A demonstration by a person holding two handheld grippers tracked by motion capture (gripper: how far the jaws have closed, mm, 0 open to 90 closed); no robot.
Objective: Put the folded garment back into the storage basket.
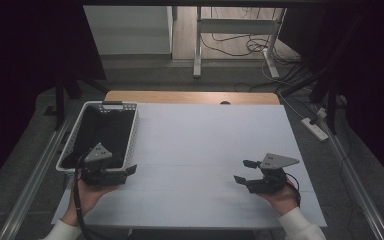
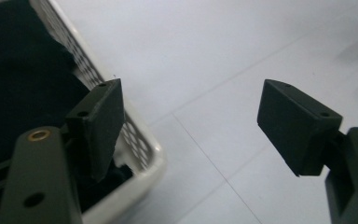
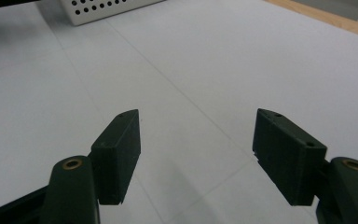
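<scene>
A white perforated basket (image 1: 133,131) stands at the table's left, and a dark cloth (image 1: 105,130) lies inside it. My left gripper (image 1: 127,171) hovers at the basket's near right corner, open, with nothing between its pads. In the left gripper view, the left gripper (image 2: 191,107) has one jaw over the basket (image 2: 144,154) rim and the cloth (image 2: 18,70), and the other over bare table. My right gripper (image 1: 245,171) is at the front right, pointing left, open and empty. In the right gripper view, the right gripper (image 3: 196,126) looks across the white surface to the basket (image 3: 98,9) far off.
The white table sheet (image 1: 205,145) spreads between the two hands, with a wooden edge (image 1: 190,97) at the back. Beyond the table are metal desk legs (image 1: 198,45), loose cables and a power strip (image 1: 314,127) on the floor. Dark curtains flank both sides.
</scene>
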